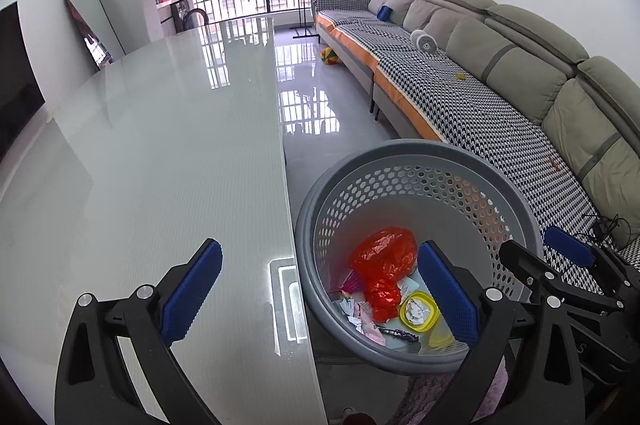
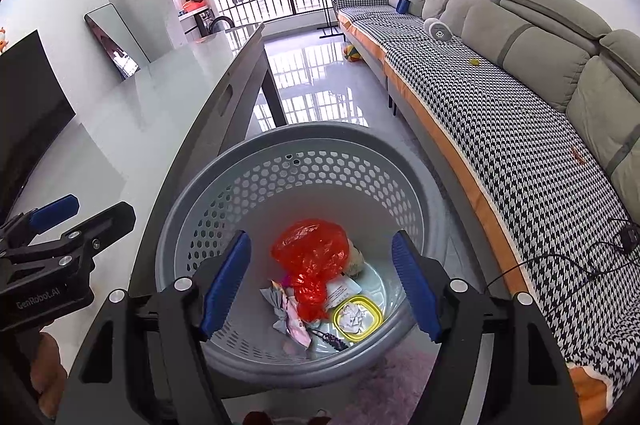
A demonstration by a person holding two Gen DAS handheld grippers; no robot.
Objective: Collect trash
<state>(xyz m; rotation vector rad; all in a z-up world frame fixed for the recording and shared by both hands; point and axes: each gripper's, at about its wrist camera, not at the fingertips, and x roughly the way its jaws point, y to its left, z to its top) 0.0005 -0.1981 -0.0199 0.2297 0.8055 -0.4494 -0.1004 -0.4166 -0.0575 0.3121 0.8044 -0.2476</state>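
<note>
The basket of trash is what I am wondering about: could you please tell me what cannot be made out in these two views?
- Basket floor, right wrist view: the red bag covers what lies under it.
- Yellow lid, left wrist view: partly behind the left tongs' pad.
- Basket's outer base: cut off by its near rim in both views.
- Small yellow item on the sofa: too small to identify.

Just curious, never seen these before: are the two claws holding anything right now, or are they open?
Left gripper: open, holding nothing.
Right gripper: open, holding nothing, above the basket.
</note>
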